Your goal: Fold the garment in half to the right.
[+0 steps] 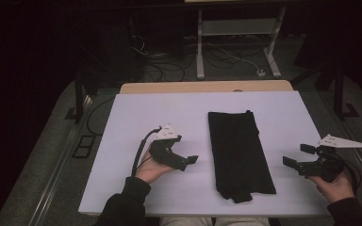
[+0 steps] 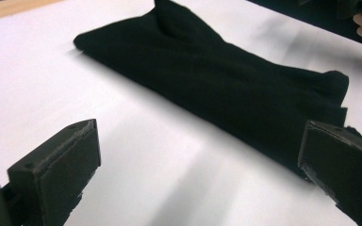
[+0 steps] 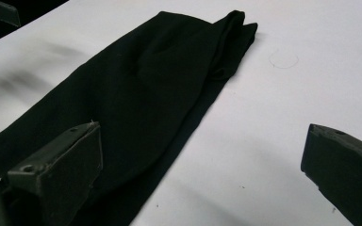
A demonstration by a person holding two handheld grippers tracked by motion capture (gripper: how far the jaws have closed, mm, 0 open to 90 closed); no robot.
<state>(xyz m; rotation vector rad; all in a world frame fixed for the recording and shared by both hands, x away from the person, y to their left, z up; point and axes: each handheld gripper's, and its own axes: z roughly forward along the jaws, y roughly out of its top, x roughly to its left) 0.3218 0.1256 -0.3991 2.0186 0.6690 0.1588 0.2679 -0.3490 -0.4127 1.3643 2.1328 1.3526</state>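
Black folded cloth (image 1: 239, 153) lies flat, lengthwise, mid white tabletop (image 1: 136, 113). Left tool (image 1: 188, 162) just left of cloth, jaws spread wide, nothing held, aimed at cloth's long edge. Right tool (image 1: 298, 156) off cloth's right side, apart from it, jaws also wide, empty.

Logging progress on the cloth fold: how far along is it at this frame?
Done: the black cloth already lies folded into a long strip on the white table. In hand: nothing; the left gripper and right gripper are open, flanking the cloth without touching it. Left: probably further folds, if any; neither gripper has gripped an edge.
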